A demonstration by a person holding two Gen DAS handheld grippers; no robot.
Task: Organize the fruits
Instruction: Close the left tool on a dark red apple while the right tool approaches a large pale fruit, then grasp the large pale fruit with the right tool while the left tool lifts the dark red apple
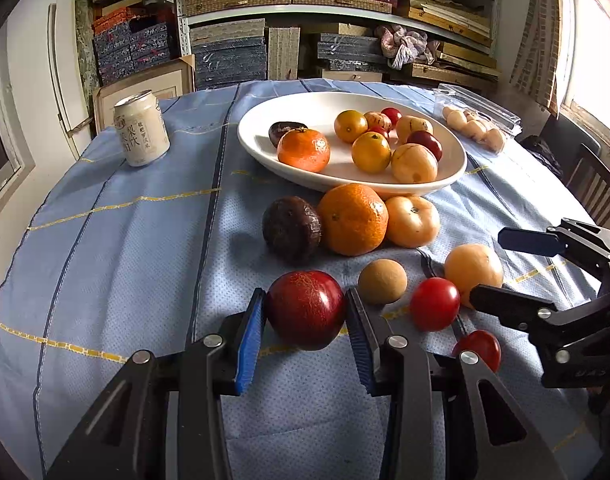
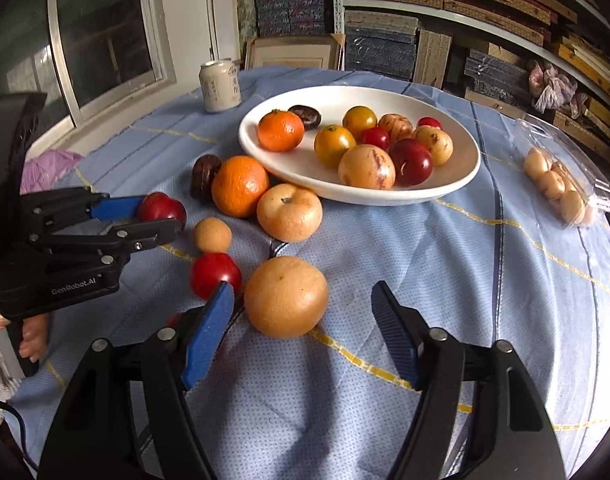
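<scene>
Can [image 1: 141, 128] left of bowl [image 1: 265, 152]; plum [image 1: 305, 308] between left tongs [image 1: 305, 328].

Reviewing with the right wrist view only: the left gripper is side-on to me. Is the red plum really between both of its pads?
Observer: Yes. The left wrist view shows both blue pads against the red plum, one on each side.
Operator: Is there any fruit close to it that I'm missing?
Observer: A small red tomato lies on the tablecloth just right of the left gripper, partly behind its linkage.
</scene>
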